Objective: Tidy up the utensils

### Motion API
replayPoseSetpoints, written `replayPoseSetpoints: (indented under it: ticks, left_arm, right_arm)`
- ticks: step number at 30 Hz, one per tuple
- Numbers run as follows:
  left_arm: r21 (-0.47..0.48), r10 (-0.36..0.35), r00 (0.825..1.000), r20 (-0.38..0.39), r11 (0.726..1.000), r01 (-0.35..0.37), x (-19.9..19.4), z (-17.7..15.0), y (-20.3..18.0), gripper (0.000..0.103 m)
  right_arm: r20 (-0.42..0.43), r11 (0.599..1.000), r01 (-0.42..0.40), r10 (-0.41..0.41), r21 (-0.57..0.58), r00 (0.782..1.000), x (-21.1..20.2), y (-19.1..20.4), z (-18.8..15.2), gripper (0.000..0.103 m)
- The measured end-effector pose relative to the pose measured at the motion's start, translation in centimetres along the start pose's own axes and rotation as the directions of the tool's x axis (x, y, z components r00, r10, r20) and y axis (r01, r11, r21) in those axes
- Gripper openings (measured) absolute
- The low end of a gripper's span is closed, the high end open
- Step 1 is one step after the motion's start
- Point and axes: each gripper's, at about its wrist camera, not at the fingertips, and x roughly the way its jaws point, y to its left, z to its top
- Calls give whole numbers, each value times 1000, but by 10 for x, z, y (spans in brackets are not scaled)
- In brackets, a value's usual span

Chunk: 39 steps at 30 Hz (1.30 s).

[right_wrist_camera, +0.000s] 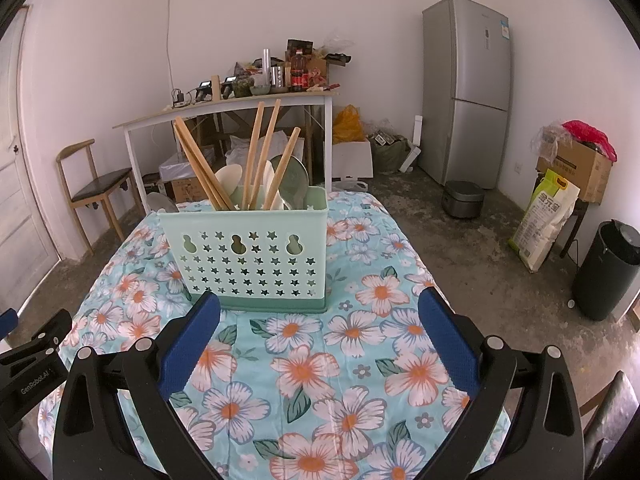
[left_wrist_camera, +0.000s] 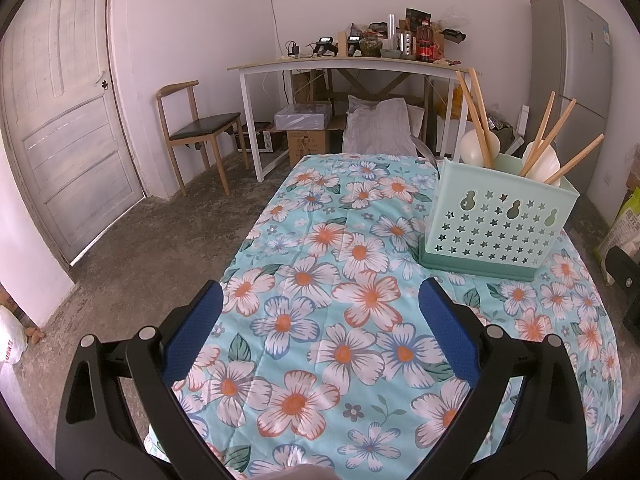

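Right wrist view: the mint plastic utensil caddy (right_wrist_camera: 248, 256), pierced with star holes, stands on the floral quilted surface (right_wrist_camera: 352, 360), holding wooden chopsticks (right_wrist_camera: 256, 148), white spoons (right_wrist_camera: 229, 179) and a metal ladle (right_wrist_camera: 294, 184). The right gripper (right_wrist_camera: 318, 312) fingers (right_wrist_camera: 448, 340) spread wide, released, grasping nothing. The left gripper (left_wrist_camera: 320, 300) likewise gapes empty, the caddy to its right.

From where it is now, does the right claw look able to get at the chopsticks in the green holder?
Probably yes. The right claw is open and empty, facing the holder head-on across bare tablecloth. The chopsticks stick up well above the rim, with nothing in between.
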Motion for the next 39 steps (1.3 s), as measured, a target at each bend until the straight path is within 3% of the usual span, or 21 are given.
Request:
replayPoseSetpoints:
  ticks: [39]
  left_arm:
    - [-3,-1,1000,-4,1000,1,1,0,1,95]
  right_arm:
    - [-6,1000,-12,12,3,1000,0,1,1,96]
